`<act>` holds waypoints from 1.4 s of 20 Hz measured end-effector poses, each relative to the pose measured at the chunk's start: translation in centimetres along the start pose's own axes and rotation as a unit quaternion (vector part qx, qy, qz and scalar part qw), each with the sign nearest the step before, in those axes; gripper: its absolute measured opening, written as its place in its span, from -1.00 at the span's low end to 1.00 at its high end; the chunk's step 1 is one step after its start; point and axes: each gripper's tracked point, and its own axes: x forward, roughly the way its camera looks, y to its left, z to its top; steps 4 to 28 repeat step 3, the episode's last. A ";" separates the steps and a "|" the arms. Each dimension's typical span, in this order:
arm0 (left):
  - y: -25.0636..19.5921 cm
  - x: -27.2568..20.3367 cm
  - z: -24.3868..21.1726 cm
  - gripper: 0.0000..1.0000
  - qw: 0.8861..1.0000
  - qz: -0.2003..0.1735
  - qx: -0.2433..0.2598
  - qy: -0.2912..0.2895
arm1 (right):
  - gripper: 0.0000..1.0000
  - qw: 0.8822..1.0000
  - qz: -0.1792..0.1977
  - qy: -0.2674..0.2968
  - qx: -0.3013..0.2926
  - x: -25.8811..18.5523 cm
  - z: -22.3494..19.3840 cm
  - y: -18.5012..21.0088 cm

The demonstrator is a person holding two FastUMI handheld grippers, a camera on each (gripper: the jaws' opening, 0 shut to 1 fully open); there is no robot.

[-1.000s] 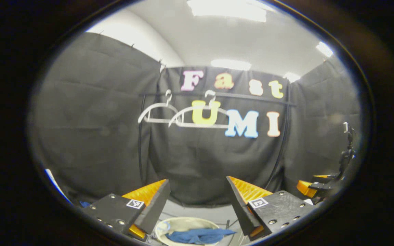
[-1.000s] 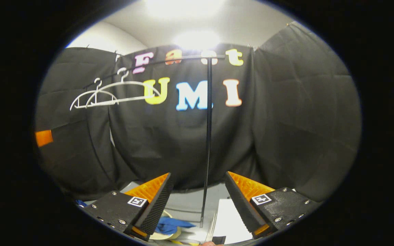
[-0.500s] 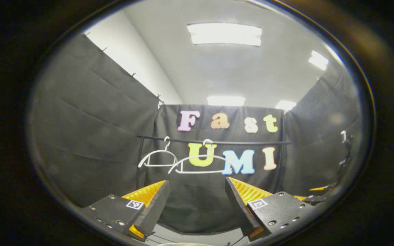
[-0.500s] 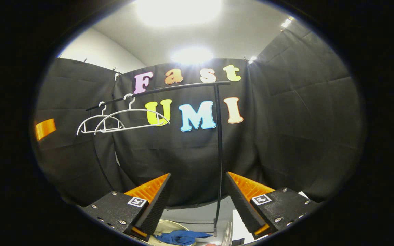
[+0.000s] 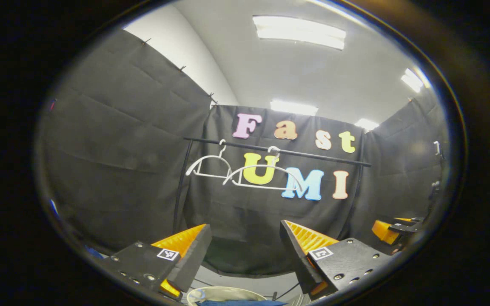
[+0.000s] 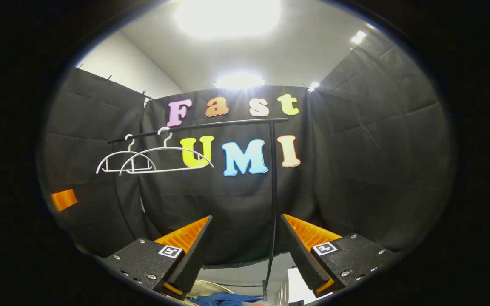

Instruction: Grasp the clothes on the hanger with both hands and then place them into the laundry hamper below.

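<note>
While both my claws hang spread wide with nothing between their fingers, the job looks all but finished. My left gripper point(image 5: 244, 250) fills the bottom centre of the left gripper view, and my right gripper point(image 6: 245, 248) the bottom centre of the right gripper view. The blue clothes point(image 6: 223, 299) already lie in the pale laundry hamper point(image 5: 221, 292) at the bottom edge of each view, just below my fingers. Left of centre, two white hangers point(image 5: 245, 174) dangle bare from the black rail point(image 5: 279, 151).

As I judge it, the step in hand is drawing clear. I should lift both claws away without snagging the cloth, and keep my right one off the rail's black upright post point(image 6: 272, 204), which stands near the middle of its view.

Apart from the wall lettering, I can read no writing. The small square markers point(image 6: 170, 250) on my finger mounts carry coded patterns, not words.
</note>
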 end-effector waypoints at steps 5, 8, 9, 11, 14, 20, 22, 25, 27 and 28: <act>0.7 0.1 -1.2 0.86 0.998 0.007 -0.058 0.016 | 0.91 1.000 -0.007 -0.014 0.002 -0.5 1.4 0.2; 0.7 0.1 -1.2 0.86 0.998 0.007 -0.058 0.016 | 0.91 1.000 -0.007 -0.014 0.002 -0.5 1.4 0.2; 0.7 0.1 -1.2 0.86 0.998 0.007 -0.058 0.016 | 0.91 1.000 -0.007 -0.014 0.002 -0.5 1.4 0.2; 0.7 0.1 -1.2 0.86 0.998 0.007 -0.058 0.016 | 0.91 1.000 -0.007 -0.014 0.002 -0.5 1.4 0.2; 0.7 0.1 -1.2 0.86 0.998 0.007 -0.058 0.016 | 0.91 1.000 -0.007 -0.014 0.002 -0.5 1.4 0.2; 0.7 0.1 -1.2 0.86 0.998 0.007 -0.058 0.016 | 0.91 1.000 -0.007 -0.014 0.002 -0.5 1.4 0.2; 0.7 0.1 -1.2 0.86 0.998 0.007 -0.058 0.016 | 0.91 1.000 -0.007 -0.014 0.002 -0.5 1.4 0.2; 0.7 0.1 -1.2 0.86 0.998 0.007 -0.058 0.016 | 0.91 1.000 -0.007 -0.014 0.002 -0.5 1.4 0.2; 0.7 0.1 -1.2 0.86 0.998 0.007 -0.058 0.016 | 0.91 1.000 -0.007 -0.014 0.002 -0.5 1.4 0.2; 0.7 0.1 -1.2 0.86 0.998 0.007 -0.058 0.016 | 0.91 1.000 -0.007 -0.014 0.002 -0.5 1.4 0.2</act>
